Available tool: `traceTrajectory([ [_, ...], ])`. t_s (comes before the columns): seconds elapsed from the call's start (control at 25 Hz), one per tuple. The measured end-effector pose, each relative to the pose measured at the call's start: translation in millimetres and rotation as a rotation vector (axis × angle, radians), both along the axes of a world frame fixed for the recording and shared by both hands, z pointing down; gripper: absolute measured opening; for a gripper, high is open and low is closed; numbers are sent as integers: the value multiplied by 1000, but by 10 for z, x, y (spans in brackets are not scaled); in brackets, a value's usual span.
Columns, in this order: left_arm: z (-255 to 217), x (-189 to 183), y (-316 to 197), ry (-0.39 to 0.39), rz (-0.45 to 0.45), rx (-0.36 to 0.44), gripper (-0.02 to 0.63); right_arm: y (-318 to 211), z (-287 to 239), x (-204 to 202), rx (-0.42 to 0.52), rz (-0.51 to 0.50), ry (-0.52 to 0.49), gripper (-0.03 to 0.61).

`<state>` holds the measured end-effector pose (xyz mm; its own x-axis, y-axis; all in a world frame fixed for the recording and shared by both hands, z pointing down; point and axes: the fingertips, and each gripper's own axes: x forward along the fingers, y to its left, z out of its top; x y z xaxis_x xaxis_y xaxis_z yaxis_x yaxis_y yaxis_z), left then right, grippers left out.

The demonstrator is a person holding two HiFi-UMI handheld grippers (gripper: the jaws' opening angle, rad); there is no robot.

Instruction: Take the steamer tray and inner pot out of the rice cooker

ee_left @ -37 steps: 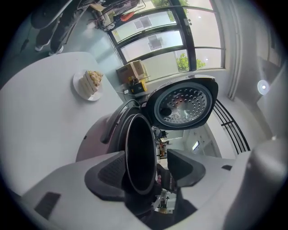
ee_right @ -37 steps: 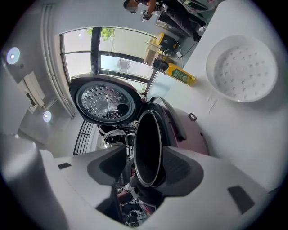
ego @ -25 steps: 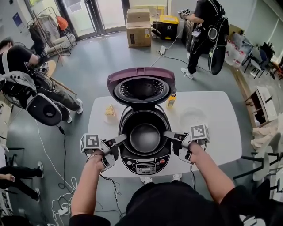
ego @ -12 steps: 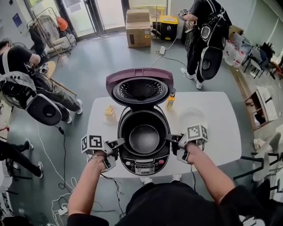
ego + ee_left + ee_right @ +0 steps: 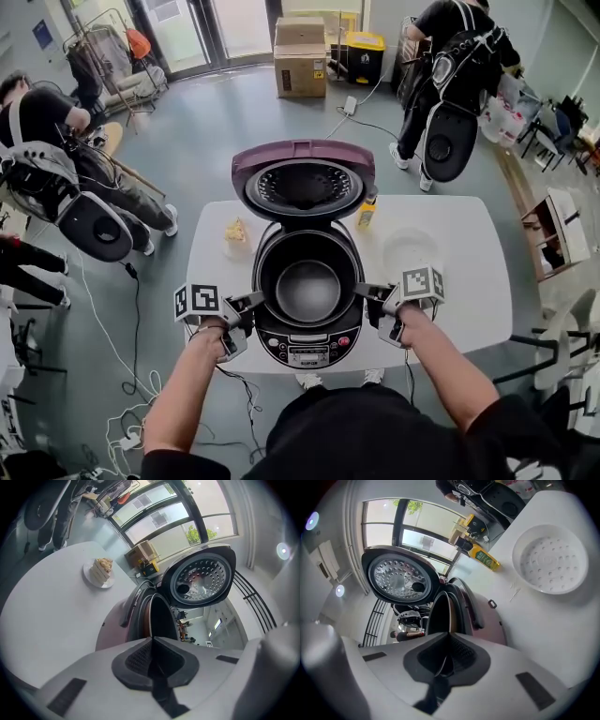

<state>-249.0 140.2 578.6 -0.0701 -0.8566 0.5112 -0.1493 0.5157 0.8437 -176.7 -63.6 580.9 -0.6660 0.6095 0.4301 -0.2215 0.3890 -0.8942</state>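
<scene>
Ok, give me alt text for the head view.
The left gripper and right gripper have just closed on opposite edges of the inner pot, inside an open rice cooker on a white table. The steamer tray lies beside it.

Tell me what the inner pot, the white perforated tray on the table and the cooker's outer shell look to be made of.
Inner pot: probably coated metal, judging by the dark grey, smooth surface with a soft sheen and the thin rim.
Perforated tray: likely plastic, being white, matt and evenly moulded with holes.
Outer shell: seemingly plastic with a satin finish, given its uniform purple colour and rounded moulded edges.
</scene>
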Motion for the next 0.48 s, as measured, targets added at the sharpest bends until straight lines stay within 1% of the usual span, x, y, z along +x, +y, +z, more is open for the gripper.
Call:
traceTrajectory([
  [0.16, -49, 1, 0, -1, -5, 10, 11, -1, -74, 24, 5, -13, -25, 9],
  [0.28, -146, 5, 7, -18, 3, 20, 12, 17, -194, 24, 6, -8, -48, 9],
  [0.36, -247, 17, 18, -45, 9, 28, 12, 32, -304, 26, 8, 0, -77, 9],
  [0.48, -441, 49, 36, -111, 23, 37, 15, 44, -467, 59, 37, 13, -129, 9],
])
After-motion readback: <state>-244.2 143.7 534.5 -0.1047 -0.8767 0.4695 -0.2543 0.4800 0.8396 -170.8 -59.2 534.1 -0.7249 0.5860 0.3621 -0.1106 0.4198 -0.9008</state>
